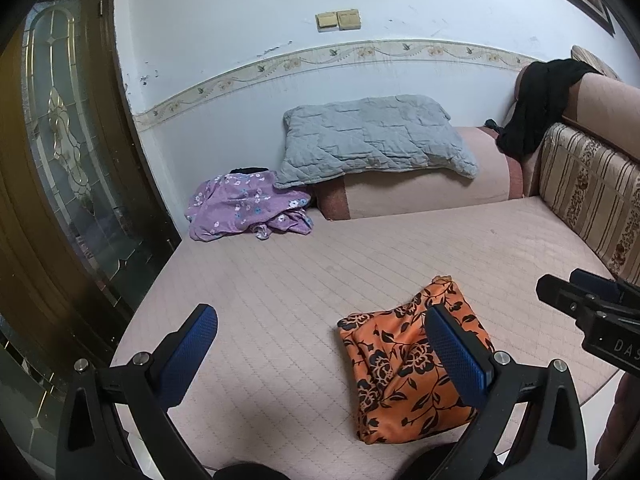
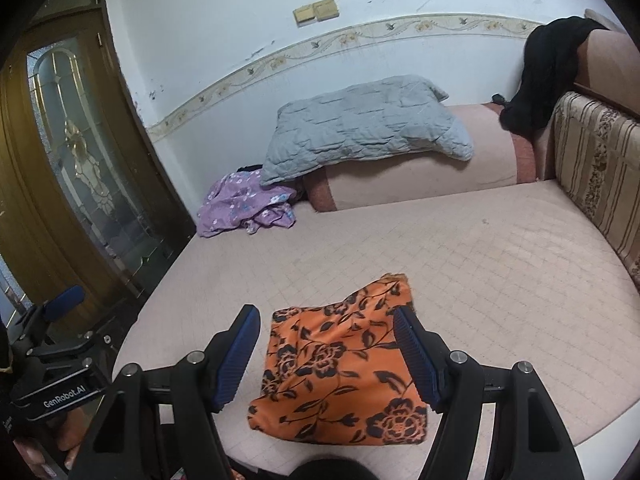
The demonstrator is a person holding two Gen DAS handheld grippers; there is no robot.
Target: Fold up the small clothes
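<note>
An orange cloth with a black flower print [image 1: 404,368] lies folded into a rough square on the pink quilted bed [image 1: 300,280]; it also shows in the right wrist view [image 2: 340,372]. My left gripper [image 1: 320,344] is open and empty, above the bed just left of the cloth, its right finger over the cloth's edge. My right gripper [image 2: 326,348] is open and empty, hovering over the cloth's near part. A crumpled purple flowered garment [image 1: 248,208] lies at the far left of the bed [image 2: 500,272], also in the right wrist view [image 2: 244,208].
A grey quilted pillow [image 1: 372,140] rests on a pink bolster [image 1: 432,192] at the back. A black garment [image 1: 540,104] hangs over the striped sofa back [image 1: 592,200] on the right. A wooden glass door [image 1: 60,160] stands left of the bed.
</note>
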